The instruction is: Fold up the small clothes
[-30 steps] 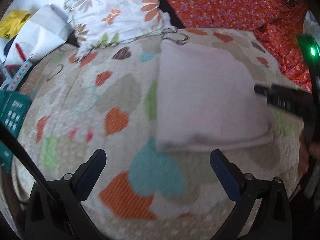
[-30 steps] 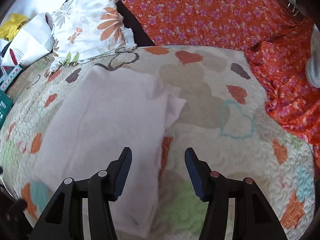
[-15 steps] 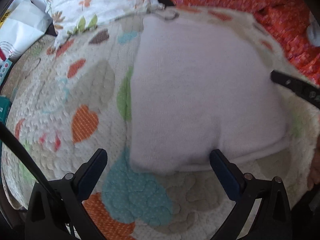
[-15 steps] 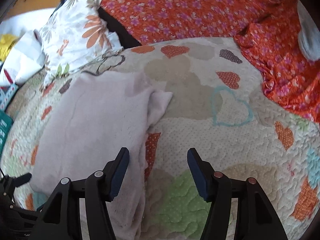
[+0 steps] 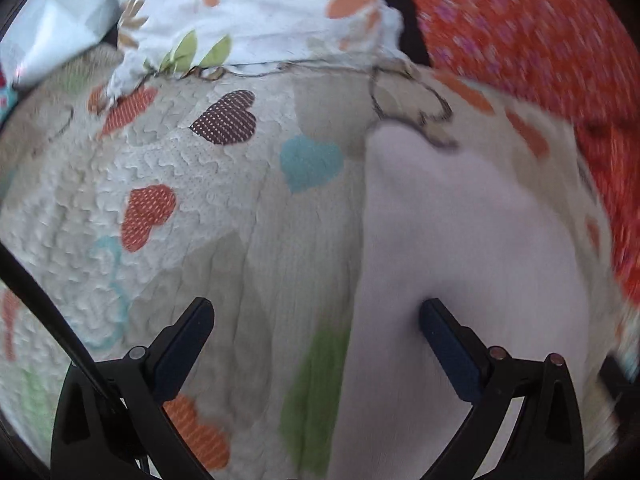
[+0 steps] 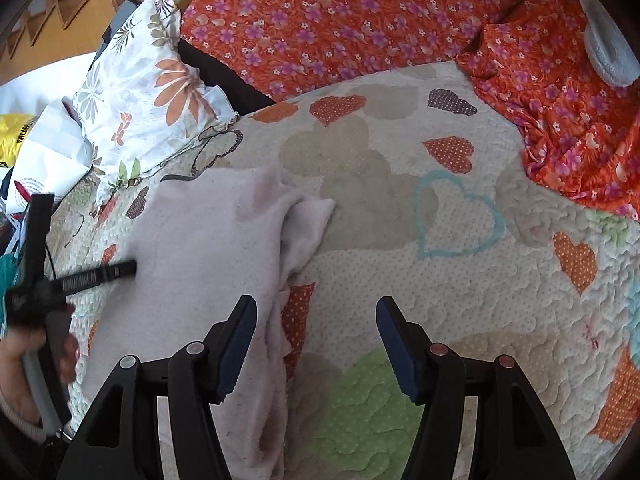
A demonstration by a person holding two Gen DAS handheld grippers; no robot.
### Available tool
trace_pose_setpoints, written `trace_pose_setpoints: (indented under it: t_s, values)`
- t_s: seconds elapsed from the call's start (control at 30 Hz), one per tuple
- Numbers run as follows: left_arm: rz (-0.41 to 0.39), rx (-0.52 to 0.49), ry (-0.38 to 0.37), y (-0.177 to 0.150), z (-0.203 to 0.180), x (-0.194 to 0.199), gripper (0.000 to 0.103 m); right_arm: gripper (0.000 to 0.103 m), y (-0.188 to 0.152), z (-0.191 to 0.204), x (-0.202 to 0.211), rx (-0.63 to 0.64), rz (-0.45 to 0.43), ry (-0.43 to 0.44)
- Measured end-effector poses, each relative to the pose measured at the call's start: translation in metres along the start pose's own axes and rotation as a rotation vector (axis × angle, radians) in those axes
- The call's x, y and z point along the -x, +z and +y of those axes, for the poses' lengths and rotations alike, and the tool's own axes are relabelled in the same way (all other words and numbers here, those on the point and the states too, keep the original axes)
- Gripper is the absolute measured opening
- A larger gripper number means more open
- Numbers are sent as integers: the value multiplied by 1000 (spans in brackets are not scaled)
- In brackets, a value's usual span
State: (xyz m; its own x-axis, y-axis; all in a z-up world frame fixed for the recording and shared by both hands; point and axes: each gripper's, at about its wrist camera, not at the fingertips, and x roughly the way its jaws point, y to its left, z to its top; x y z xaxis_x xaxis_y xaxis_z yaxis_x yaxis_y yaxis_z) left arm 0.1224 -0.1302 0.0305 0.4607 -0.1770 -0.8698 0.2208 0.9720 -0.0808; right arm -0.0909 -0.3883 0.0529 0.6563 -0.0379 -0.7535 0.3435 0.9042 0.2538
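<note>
A pale pink fleece garment (image 6: 200, 248) lies folded on the heart-patterned quilt (image 6: 440, 280), with a loose flap (image 6: 308, 220) poking out at its right side. My right gripper (image 6: 316, 316) stands open low over the garment's right edge: its left finger is above the fabric, its right finger above the quilt, and nothing is pinched. In the left wrist view the garment (image 5: 460, 240) fills the right half. My left gripper (image 5: 316, 316) is open and straddles its left edge, right pad on the cloth. One of the left gripper's fingers (image 6: 104, 273) shows over the garment's left side.
A white floral pillow (image 6: 140, 92) lies at the far left edge of the quilt and an orange flowered cloth (image 6: 360, 20) is bunched along the back and right. White and yellow bags (image 6: 36, 148) sit far left. A person's hand (image 6: 24, 356) holds the left gripper.
The left gripper swept forward toward the pillow, from the garment's near hem to its left edge. The right gripper rolled a little and its jaws widened slightly. The garment stayed put.
</note>
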Motion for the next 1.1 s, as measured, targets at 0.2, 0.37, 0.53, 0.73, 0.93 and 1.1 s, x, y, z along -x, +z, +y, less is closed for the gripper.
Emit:
trace_pose_setpoints:
  t_s: [0.2,0.37,0.53,0.73,0.93,1.1]
  values:
    - [-7,-12,83,48,-6,-29,103,67,7,-9,-7,-37,21,44]
    - [15,-69,195,80,-18,-64,103,67,10,-15,-10,-31,11,18]
    - [-104,-114,106,89,-46,-20,101,67,18,-31,-8,-73,-13,-5]
    - [-78,-330,-28,44,-121,7,101,68,19,-54,-5,-170,-9,1]
    - [-35,-479,98,-2,-180,-35,103,70,17,-64,-4,-204,-7,-15]
    - [-88,-414,68,2,-172,-12,103,70,18,-65,-4,-203,-11,-28]
